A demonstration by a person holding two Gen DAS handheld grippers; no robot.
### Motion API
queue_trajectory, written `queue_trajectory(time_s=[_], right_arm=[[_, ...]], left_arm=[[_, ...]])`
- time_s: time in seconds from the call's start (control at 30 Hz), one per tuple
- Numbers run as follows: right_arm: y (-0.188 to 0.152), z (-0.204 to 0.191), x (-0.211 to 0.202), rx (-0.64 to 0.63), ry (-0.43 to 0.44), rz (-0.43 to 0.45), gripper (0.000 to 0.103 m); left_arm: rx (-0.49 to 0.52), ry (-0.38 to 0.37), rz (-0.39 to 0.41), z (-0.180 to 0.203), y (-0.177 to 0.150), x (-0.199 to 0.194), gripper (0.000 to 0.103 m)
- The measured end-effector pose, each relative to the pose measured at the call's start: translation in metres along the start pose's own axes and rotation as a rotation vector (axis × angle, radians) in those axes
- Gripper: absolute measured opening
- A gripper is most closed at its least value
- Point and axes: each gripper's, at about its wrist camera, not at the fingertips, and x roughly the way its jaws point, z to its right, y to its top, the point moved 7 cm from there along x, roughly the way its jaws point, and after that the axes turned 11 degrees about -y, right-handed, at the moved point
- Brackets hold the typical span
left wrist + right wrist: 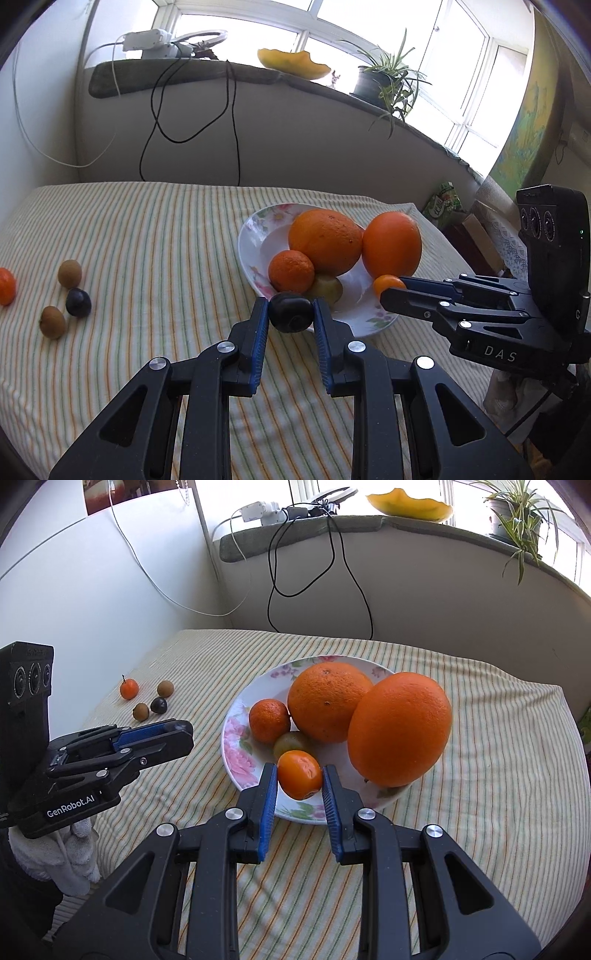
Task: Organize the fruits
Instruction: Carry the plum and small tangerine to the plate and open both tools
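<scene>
My left gripper (pixel 290 303) is shut on a dark round plum (pixel 290 314), held just above the near rim of the flowered white plate (pixel 248 236). My right gripper (pixel 299 770) is shut on a small orange fruit (pixel 300 777) over the plate's (pixel 236 764) front part. On the plate lie two big oranges (pixel 328 701) (pixel 400 729), a mandarin (pixel 269 720) and a greenish fruit (pixel 290 743). In the left wrist view the right gripper (pixel 393 291) reaches in from the right with the small orange fruit (pixel 386 283) at its tips. The left gripper (pixel 181 734) shows at the left of the right wrist view; its plum is hidden there.
On the striped cloth at far left lie a small orange fruit (pixel 129 689), two brown fruits (pixel 165 688) (pixel 140 711) and a dark one (pixel 159 704). Cables (pixel 273 572) hang from the windowsill, which carries a yellow dish (pixel 410 502) and a potted plant (pixel 517 513). The bed edge drops off at right.
</scene>
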Motion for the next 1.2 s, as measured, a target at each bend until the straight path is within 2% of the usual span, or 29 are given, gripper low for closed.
queue_trajectory(time_s=[0.43, 1.0, 1.13, 1.2], right_arm=[[0.000, 0.004, 0.006, 0.008, 0.000, -0.010, 0.026], [-0.001, 0.003, 0.007, 0.003, -0.009, -0.004, 0.026], [-0.002, 0.003, 0.008, 0.001, -0.017, -0.006, 0.027], [-0.002, 0.004, 0.007, 0.005, -0.019, -0.001, 0.039]], left_arm=[[0.038, -0.029, -0.026, 0.017, 0.007, 0.022, 0.022], [0.058, -0.031, -0.028, 0.021, 0.010, 0.025, 0.023], [0.056, -0.028, -0.021, 0.021, 0.010, 0.024, 0.032], [0.055, -0.024, -0.017, 0.020, 0.011, 0.023, 0.032]])
